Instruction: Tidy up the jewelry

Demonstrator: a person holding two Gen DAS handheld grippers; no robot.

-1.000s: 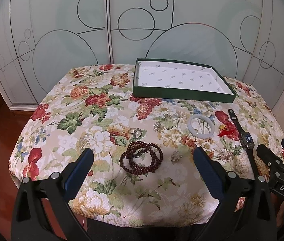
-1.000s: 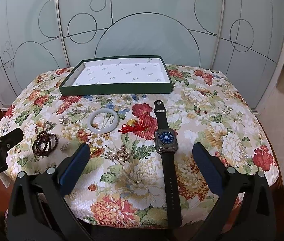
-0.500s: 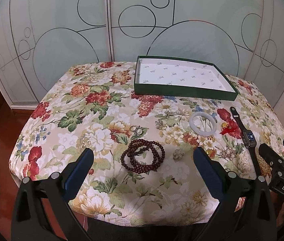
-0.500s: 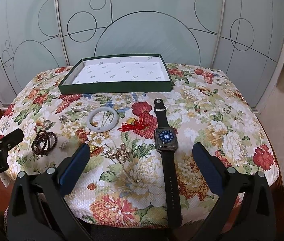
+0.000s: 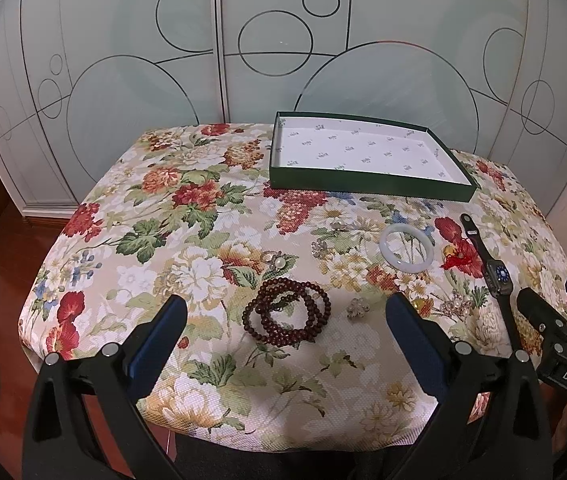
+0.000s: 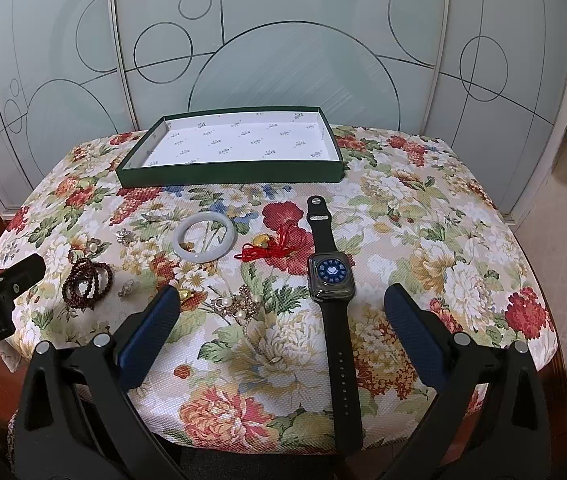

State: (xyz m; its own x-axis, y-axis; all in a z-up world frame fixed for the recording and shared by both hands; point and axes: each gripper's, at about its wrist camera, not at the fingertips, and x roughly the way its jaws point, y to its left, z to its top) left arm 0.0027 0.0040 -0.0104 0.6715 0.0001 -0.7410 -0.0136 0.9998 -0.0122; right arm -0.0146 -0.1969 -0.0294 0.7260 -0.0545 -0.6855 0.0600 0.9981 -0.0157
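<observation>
Looking through the left view, the left hand-held gripper (image 5: 283, 320) is spread wide and holds nothing, framing the beads (image 5: 286, 317) at lower centre; the box (image 5: 367, 158) sits at upper right. A careless pinch could catch one loop and drag the rest across the surface (image 5: 187, 240).

In the right view, the right hand-held gripper (image 6: 281, 308) is spread too, with the watch (image 6: 330, 276) between its fingers. Its long strap might snag the brooch (image 6: 239, 305) beside it.
</observation>
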